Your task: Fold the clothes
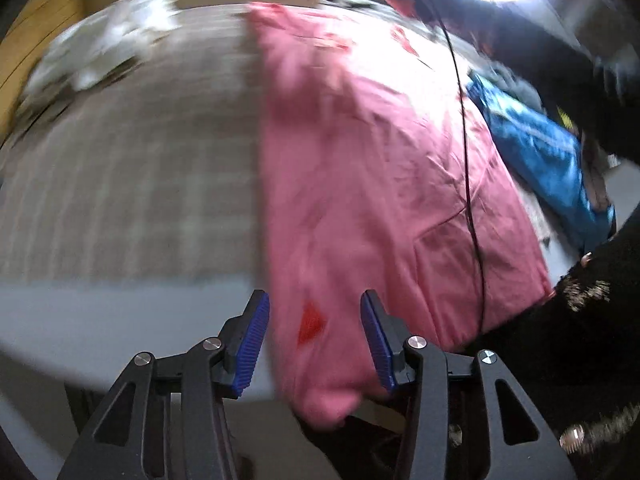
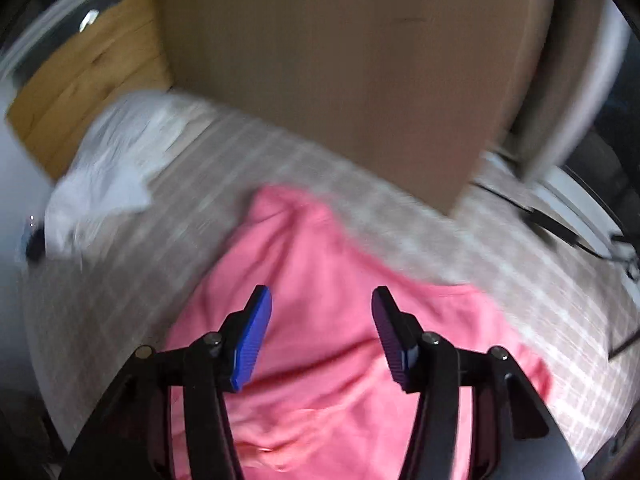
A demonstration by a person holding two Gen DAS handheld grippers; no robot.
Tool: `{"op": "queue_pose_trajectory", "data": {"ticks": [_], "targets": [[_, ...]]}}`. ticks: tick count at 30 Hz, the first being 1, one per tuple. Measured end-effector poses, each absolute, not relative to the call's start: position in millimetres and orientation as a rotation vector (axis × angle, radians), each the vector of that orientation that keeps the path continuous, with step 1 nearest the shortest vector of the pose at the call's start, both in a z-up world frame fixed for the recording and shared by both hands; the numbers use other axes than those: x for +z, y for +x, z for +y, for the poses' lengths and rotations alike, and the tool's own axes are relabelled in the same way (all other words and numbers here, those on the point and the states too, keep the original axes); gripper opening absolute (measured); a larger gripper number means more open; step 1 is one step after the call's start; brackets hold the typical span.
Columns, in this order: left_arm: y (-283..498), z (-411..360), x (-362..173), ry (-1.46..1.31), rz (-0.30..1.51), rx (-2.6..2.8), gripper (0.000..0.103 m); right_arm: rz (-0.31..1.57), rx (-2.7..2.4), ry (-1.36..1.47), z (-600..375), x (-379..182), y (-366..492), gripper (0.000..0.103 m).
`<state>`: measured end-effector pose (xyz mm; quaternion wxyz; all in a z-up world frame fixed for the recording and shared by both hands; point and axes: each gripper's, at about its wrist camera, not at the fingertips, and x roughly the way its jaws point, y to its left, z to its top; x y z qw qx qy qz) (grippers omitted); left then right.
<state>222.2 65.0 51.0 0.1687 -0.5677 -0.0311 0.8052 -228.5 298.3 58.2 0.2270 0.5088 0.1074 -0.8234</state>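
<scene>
- Pink garment (image 1: 360,168): lies spread on the checked bed cover (image 1: 132,168). In the left wrist view its near edge hangs over the side of the bed. In the right wrist view it lies flat with soft creases.
- Left tool (image 1: 315,340): jaws apart, pads clear of the cloth, nothing between them. The drooping hem lies below the gap, not gripped.
- Right tool (image 2: 321,336): jaws apart above the middle of the garment, nothing held. State: released.
- Surroundings: a white garment (image 2: 108,172) lies crumpled at the far left of the bed. A blue garment (image 1: 548,152) lies just beside the pink one on its right. A brown board (image 2: 340,72) stands behind the bed. A black cable (image 1: 468,168) crosses over the pink cloth in the left wrist view.
- Task stage, as judged: one fold appears set down, both tools free. Further folds remain.
- Risk 1: the overhanging hem may pull the garment off the bed. Cause: unsupported weight at the edge.
- Risk 2: the cable may snag or drag the cloth. Cause: the cable sweeps the surface as a hand moves.
- Risk 3: a tool may pinch both cloth and bed cover. Cause: too deep a descent on a soft surface.
- Risk 4: uneven fold. Cause: the two tools grip at unmatched points. Both views are blurred, so edges are hard to locate.
</scene>
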Motion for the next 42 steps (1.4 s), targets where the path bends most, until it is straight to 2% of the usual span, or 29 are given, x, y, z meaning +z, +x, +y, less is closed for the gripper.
{"op": "queue_pose_trajectory", "data": {"ticks": [4, 8, 12, 17, 21, 23, 30, 34, 37, 42], "targets": [[250, 47, 43, -1.69, -0.167, 2.343, 0.047, 0.39, -2.123, 1.476, 255, 28, -218, 0.051], [261, 49, 22, -1.748, -0.143, 2.327, 0.047, 0.521, -2.138, 1.462, 229, 13, -210, 0.054], [261, 48, 9, -1.732, -0.173, 2.304, 0.047, 0.339, -2.125, 1.451, 241, 34, -201, 0.053], [260, 51, -1, -1.702, -0.197, 2.23, 0.047, 0.209, -2.162, 1.394, 285, 83, -169, 0.053], [268, 57, -14, -1.754, -0.065, 2.164, 0.026, 0.173, -2.242, 1.369, 313, 117, -142, 0.053], [272, 51, -20, -1.832, -0.024, 2.139, 0.025, 0.163, -2.312, 1.347, 335, 129, -129, 0.053], [271, 35, 54, -1.614, -0.05, 2.257, 0.028, -0.148, -2.582, 1.391, 479, 173, -53, 0.053], [258, 73, 75, -1.413, 0.025, 2.165, 0.029, -0.26, -2.743, 1.477, 537, 171, 1, 0.053], [252, 119, 76, -1.34, 0.146, 2.084, 0.029, -0.285, -2.81, 1.534, 568, 170, 39, 0.053], [266, 207, 86, -1.22, 0.252, 1.948, 0.029, -0.327, -2.82, 1.56, 601, 176, 77, 0.053]]}}
